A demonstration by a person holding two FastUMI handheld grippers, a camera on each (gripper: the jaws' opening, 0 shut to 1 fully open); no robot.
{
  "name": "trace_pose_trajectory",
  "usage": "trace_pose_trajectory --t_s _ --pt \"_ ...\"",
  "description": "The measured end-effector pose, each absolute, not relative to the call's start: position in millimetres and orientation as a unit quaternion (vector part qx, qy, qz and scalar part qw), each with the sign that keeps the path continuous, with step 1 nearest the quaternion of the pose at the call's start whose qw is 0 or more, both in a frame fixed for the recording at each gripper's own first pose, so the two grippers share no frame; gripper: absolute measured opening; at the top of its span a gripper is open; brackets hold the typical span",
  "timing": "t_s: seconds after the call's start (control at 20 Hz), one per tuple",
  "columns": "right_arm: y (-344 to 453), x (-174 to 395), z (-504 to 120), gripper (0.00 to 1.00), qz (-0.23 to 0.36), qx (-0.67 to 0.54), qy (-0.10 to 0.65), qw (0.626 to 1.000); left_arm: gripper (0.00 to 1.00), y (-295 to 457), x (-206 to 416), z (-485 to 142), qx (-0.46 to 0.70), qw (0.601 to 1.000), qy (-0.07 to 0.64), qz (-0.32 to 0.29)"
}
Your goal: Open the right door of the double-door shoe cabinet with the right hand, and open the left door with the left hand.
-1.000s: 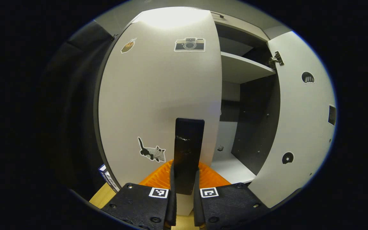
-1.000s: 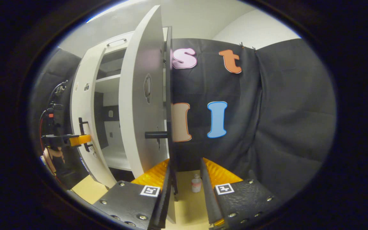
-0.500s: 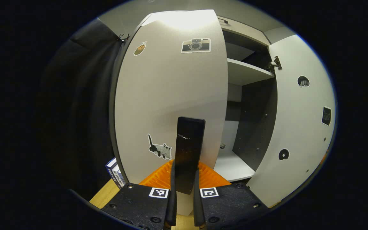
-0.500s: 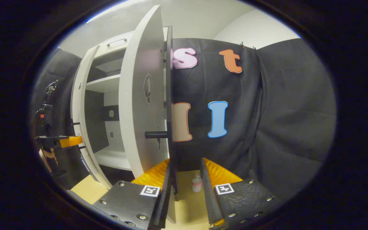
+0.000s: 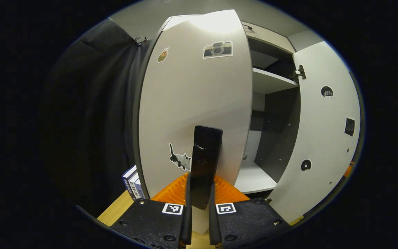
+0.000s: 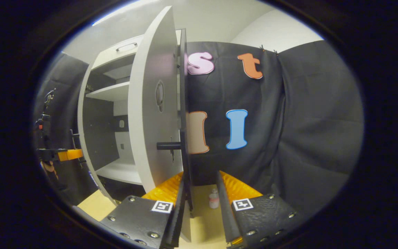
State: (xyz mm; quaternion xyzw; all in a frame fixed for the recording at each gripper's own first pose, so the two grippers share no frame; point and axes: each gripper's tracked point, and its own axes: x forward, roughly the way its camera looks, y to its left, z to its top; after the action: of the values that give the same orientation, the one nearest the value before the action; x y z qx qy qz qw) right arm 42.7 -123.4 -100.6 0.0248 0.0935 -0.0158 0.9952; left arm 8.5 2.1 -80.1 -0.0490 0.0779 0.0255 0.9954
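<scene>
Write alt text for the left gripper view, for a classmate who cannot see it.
The left tool is shut on the black handle of the cabinet's left door, which is swung partly open. To its right, the right door stands wide open, showing white shelves inside; camera and cat stickers decorate the left door.

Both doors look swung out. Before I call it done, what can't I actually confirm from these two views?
- Left gripper view: the left door hides the cabinet's left half.
- Right gripper view: the right door is edge-on, so its handle shows only as a stub.
- Right gripper view: the bottle on the floor is too small to identify.
- Left gripper view: the boxes are cut off by the door's edge.
</scene>
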Motion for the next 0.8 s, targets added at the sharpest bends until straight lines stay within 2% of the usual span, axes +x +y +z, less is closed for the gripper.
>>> trace_pose_trajectory --t_s 0.45,0.6,0.65,0.8 --pt "-123.7 43.7 -101.0 0.41 -0.015 0.029 0.093 0.995 0.2 26.7 -19.7 -78.5 -0.047 0.994 0.081 0.049" --pt "-124.1 42.9 -100.8 0.41 -0.016 0.028 0.093 0.995 0.17 31.9 -23.2 -78.7 -0.044 0.994 0.081 0.055" --pt "-123.8 42.7 -101.4 0.49 -0.016 0.029 0.093 0.995 0.17 33.6 -24.7 -78.0 -0.045 0.994 0.082 0.057" --pt "-124.3 43.0 -101.0 0.49 -0.017 0.03 0.093 0.995 0.16 39.9 -29.6 -77.9 -0.047 0.993 0.082 0.066"
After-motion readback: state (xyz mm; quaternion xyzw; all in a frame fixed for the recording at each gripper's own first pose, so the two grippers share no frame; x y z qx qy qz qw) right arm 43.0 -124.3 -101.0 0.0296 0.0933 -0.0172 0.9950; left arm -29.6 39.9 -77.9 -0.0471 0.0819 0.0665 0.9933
